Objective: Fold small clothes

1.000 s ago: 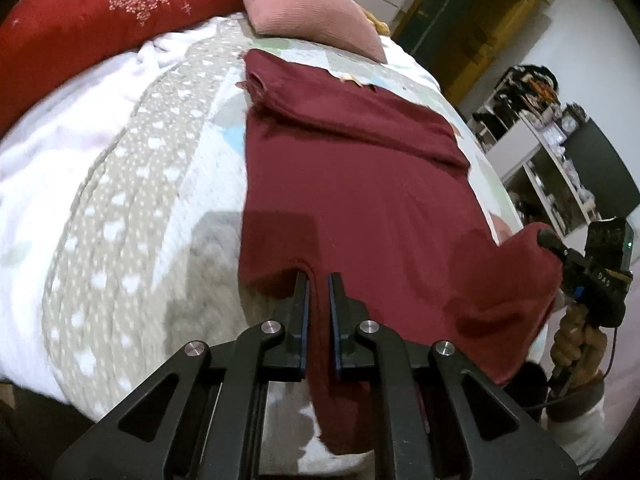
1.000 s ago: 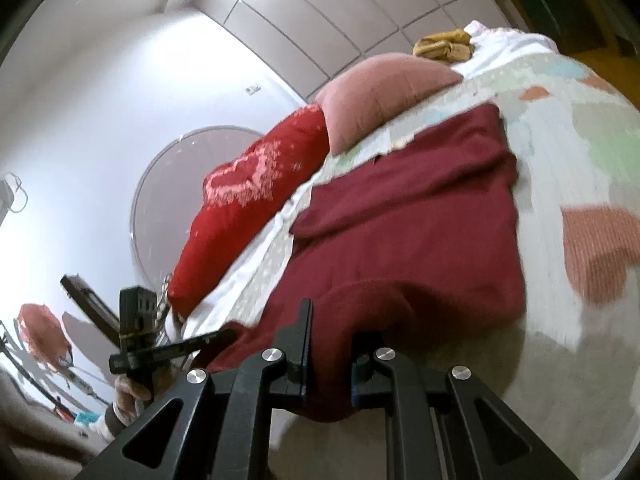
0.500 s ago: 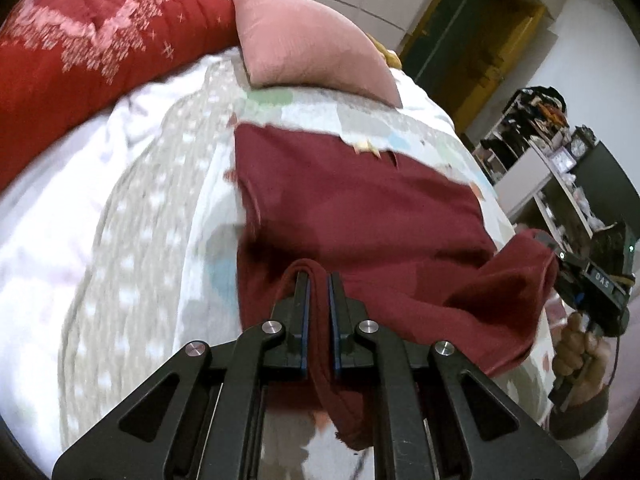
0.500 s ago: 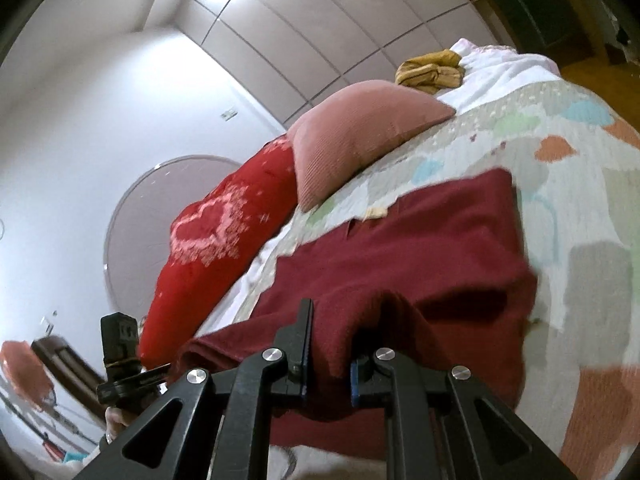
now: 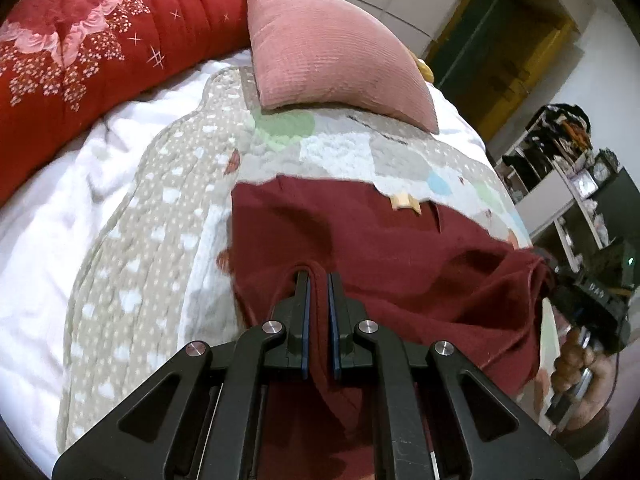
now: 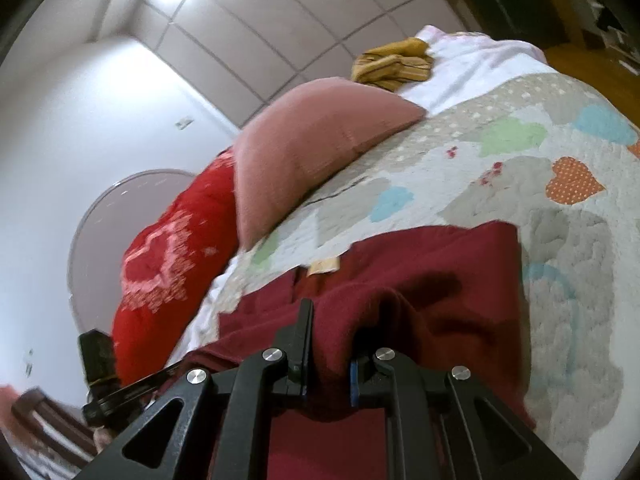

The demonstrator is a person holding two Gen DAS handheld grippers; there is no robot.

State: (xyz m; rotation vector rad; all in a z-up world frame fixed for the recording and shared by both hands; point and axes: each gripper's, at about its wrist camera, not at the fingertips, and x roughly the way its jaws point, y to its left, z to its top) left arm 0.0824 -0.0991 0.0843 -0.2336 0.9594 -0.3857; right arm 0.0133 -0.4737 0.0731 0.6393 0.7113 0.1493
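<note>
- A red quilted bolster (image 5: 100, 48) is lying at 10 o'clock on the bed, its end cut off.
- A ribbed pink pillow (image 5: 332, 60) is sitting at 12.
- The left gripper (image 5: 318, 280) is pinching the maroon knit garment (image 5: 400, 248) on the quilt (image 5: 160, 208).
- The right gripper (image 6: 332, 320) is clamping a bunched edge, its right finger hidden by cloth.

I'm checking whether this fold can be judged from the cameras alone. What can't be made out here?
- Left wrist view: near hem of the maroon garment is hidden under the left gripper.
- Right wrist view: the right gripper has one finger buried in cloth; the garment's near part is covered.
- The garment's tag is too small to read.
</note>
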